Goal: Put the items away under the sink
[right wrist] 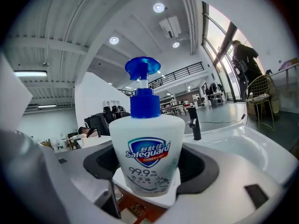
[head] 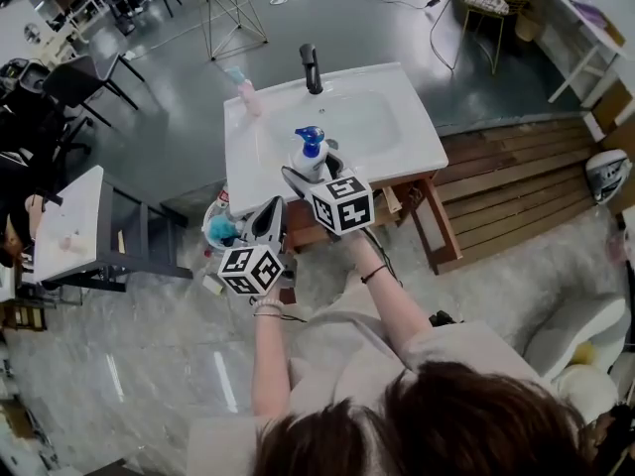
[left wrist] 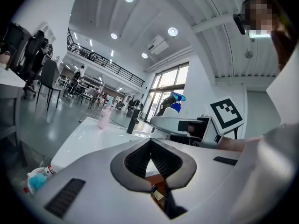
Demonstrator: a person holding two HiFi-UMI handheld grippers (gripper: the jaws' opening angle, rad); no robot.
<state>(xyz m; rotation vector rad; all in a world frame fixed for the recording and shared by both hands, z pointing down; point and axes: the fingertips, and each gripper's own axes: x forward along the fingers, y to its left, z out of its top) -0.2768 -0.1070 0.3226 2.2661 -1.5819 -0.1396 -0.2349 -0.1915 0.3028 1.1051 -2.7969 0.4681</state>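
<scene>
Right hand-held gripper (head: 316,174) clenched on a white soap pump bottle (head: 310,153) with blue head, bottle upright at the front edge of the white sink (head: 402,147), left hand-held gripper (head: 272,212) pinched together, empty, just beside the sink's front-left corner, pink bottle (head: 248,95) at the sink's back-left corner.

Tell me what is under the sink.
Only a wooden frame shows below the sink, and a teal-topped container beside its left corner. The sink's top covers the space inside, so any contents cannot be seen.
</scene>
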